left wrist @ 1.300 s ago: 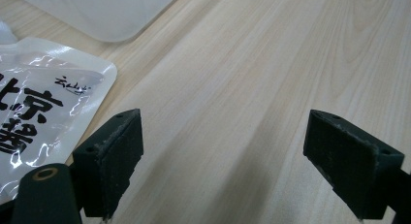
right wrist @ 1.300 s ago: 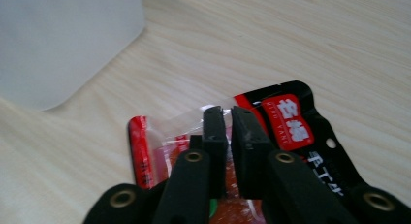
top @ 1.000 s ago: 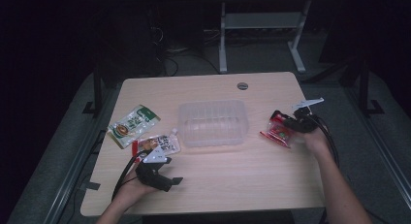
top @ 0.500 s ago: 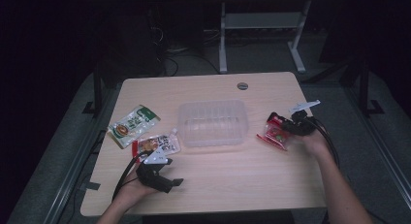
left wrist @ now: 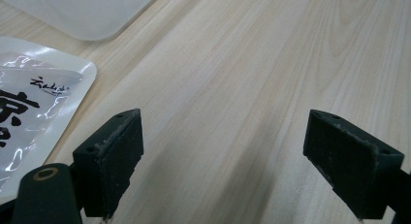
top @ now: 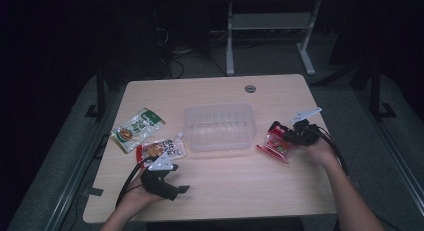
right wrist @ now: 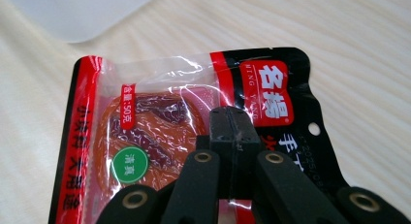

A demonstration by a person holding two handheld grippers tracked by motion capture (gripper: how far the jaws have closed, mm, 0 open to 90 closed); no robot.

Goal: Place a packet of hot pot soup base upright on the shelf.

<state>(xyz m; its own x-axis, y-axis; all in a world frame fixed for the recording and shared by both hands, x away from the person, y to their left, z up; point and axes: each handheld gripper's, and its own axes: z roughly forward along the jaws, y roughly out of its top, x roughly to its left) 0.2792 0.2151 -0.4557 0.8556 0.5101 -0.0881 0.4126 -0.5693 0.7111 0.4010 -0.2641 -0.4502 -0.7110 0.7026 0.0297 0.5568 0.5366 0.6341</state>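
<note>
The right gripper (top: pixel 285 137), jaws closed on the red snack packet (right wrist: pixel 160 136), sits just right of the clear tub (top: pixel 219 127), while the left gripper (left wrist: pixel 237 161) rests wide open and empty.

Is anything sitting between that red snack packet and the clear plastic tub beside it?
Nothing visible does. The red packet, pinched in the right hand-held gripper, sits just right of the clear tub, with bare wooden table between them. The tub looks empty.
</note>
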